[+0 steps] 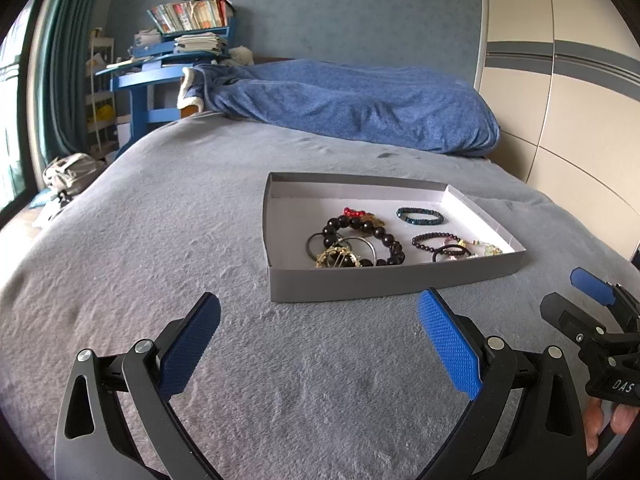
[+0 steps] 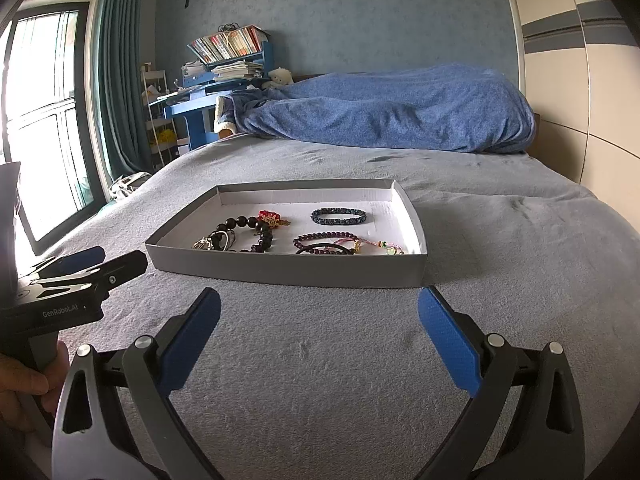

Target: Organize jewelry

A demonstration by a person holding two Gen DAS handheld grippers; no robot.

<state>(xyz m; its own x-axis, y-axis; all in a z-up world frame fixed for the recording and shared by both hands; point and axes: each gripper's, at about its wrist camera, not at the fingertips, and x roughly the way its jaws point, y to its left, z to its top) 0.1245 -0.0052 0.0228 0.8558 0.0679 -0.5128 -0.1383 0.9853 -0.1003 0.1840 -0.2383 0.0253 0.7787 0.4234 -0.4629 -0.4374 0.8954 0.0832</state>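
Two tongs — left (image 1: 319, 332) and right (image 2: 319, 330) — gape wide over fuzzy grey blanket (image 1: 160, 240) before a shallow cardboard tray (image 2: 280, 270).

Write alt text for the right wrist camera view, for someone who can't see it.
A shallow grey tray of beaded bracelets and hair ties sits on a grey blanket covering a bed. The open right gripper hovers just before it, empty. The left gripper shows at the left edge, and a blue duvet is bunched behind.

Matt cardboard tray (image 1: 380, 280), fleecy blanket (image 1: 160, 240)
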